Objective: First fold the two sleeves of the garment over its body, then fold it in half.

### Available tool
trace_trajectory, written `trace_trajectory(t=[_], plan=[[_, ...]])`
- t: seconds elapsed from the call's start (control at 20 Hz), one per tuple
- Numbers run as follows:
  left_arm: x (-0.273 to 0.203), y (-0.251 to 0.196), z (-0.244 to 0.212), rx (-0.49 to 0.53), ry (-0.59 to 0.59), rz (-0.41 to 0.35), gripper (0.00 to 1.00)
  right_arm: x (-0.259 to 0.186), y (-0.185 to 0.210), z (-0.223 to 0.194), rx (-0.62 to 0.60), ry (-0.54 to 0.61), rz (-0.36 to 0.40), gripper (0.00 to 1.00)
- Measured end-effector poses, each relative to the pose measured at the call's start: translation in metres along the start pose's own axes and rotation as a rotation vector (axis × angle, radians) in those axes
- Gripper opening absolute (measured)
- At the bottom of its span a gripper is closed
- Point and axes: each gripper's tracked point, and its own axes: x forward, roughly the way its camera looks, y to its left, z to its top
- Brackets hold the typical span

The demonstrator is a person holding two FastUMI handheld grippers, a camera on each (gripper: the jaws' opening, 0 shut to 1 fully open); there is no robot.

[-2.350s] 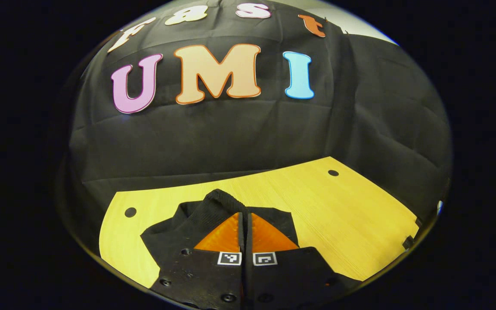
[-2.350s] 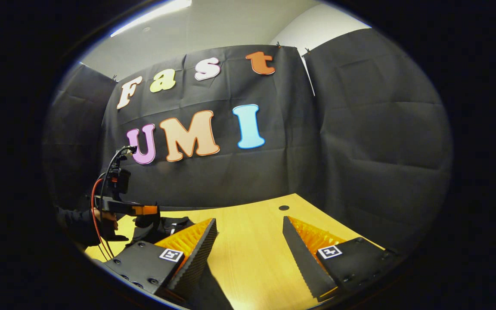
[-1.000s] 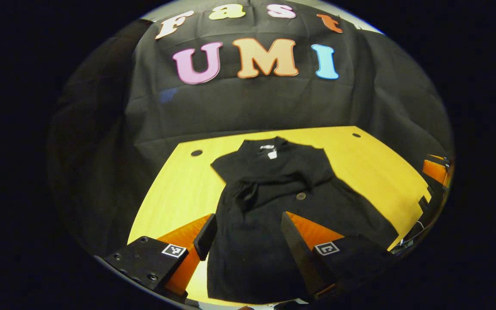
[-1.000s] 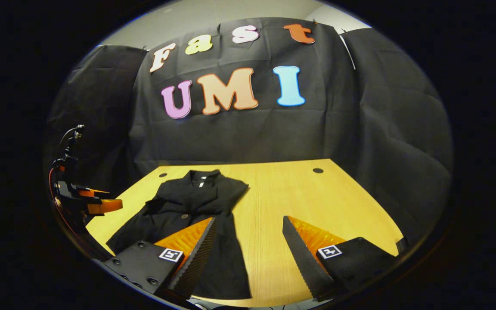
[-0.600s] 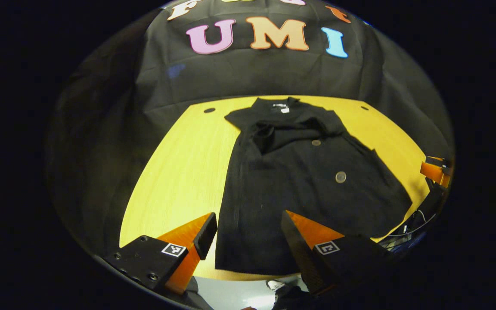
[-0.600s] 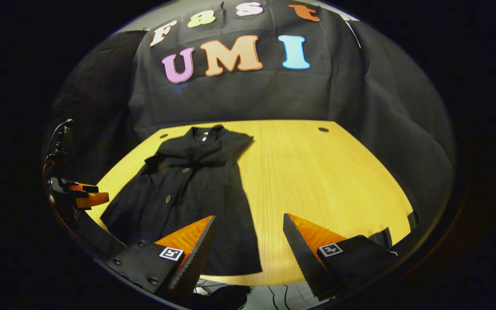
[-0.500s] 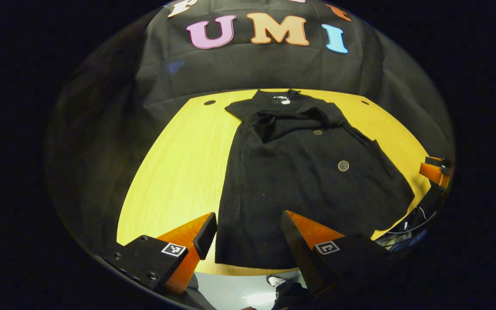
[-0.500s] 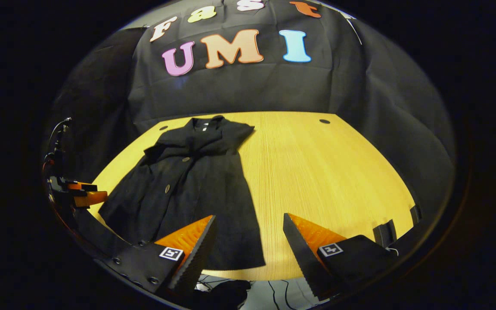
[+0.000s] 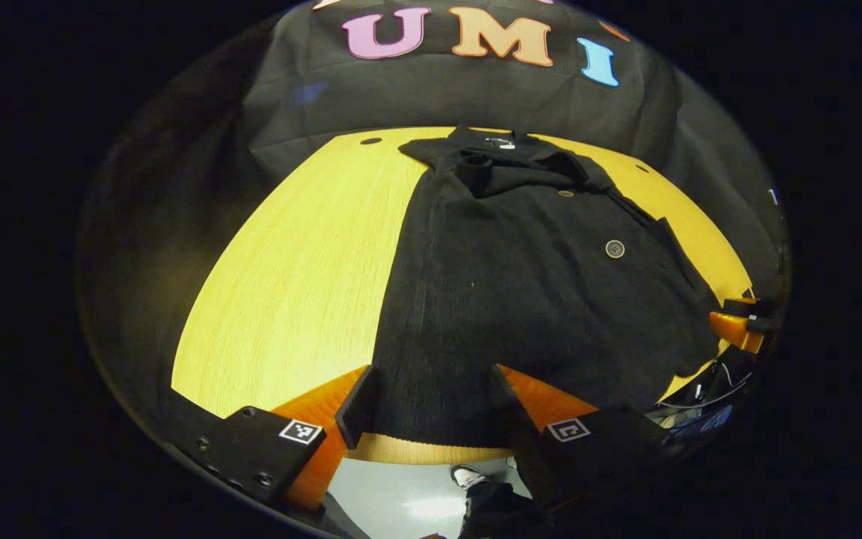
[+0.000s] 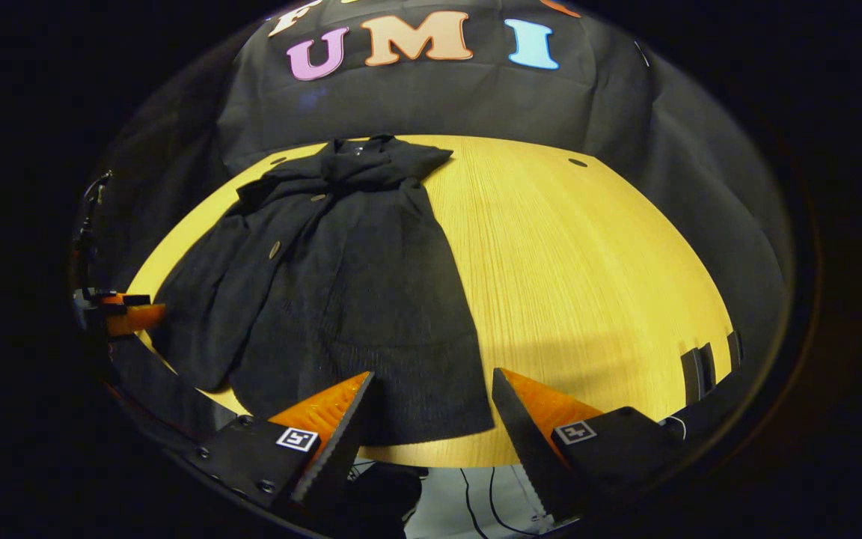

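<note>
A black buttoned garment (image 9: 521, 299) lies flat on the yellow wooden table (image 9: 304, 262), collar at the far end and hem at the near edge. Its sleeves (image 9: 506, 168) lie bunched across the chest just below the collar. My left gripper (image 9: 431, 404) is open, its fingers either side of the hem's left part, holding nothing. In the right gripper view the garment (image 10: 341, 299) covers the left half of the table (image 10: 573, 262). My right gripper (image 10: 431, 419) is open over the hem's right corner, also holding nothing. Each gripper appears at the other view's edge: right gripper (image 9: 738, 326), left gripper (image 10: 120, 311).
Grey floor (image 9: 408, 501), a shoe (image 9: 465, 475) and cables (image 10: 476, 501) lie below the table's near edge. Black clips (image 10: 700, 367) sit on the table's right rim. Bare wood lies to the right of the garment in the right gripper view. Small holes (image 10: 577, 162) mark the far corners.
The left gripper, earlier shut on cloth near the collar, has opened. Both grippers have drawn back to the near table edge and tilted down over the hem.
</note>
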Motion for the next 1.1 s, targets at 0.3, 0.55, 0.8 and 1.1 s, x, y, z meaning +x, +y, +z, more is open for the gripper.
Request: trace_trajectory(t=[0.3, 0.55, 0.8, 1.1], plan=[[0.000, -0.005, -0.002, 0.088, -0.074, -0.077, 0.84, 0.004, 0.002, -0.001, 0.095, 0.017, -0.002, 0.89], [0.004, -0.009, 0.000, -0.007, -0.067, -0.070, 0.27, 0.004, 0.022, -0.002, 0.036, 0.021, 0.046, 0.12], [0.005, -0.015, 0.000, -0.037, -0.059, -0.032, 0.00, 0.006, 0.019, -0.003, 0.069, 0.029, 0.140, 0.08], [0.007, -0.013, 0.001, -0.072, -0.025, -0.008, 0.00, 0.005, 0.019, 0.004, 0.095, -0.007, 0.218, 0.07]])
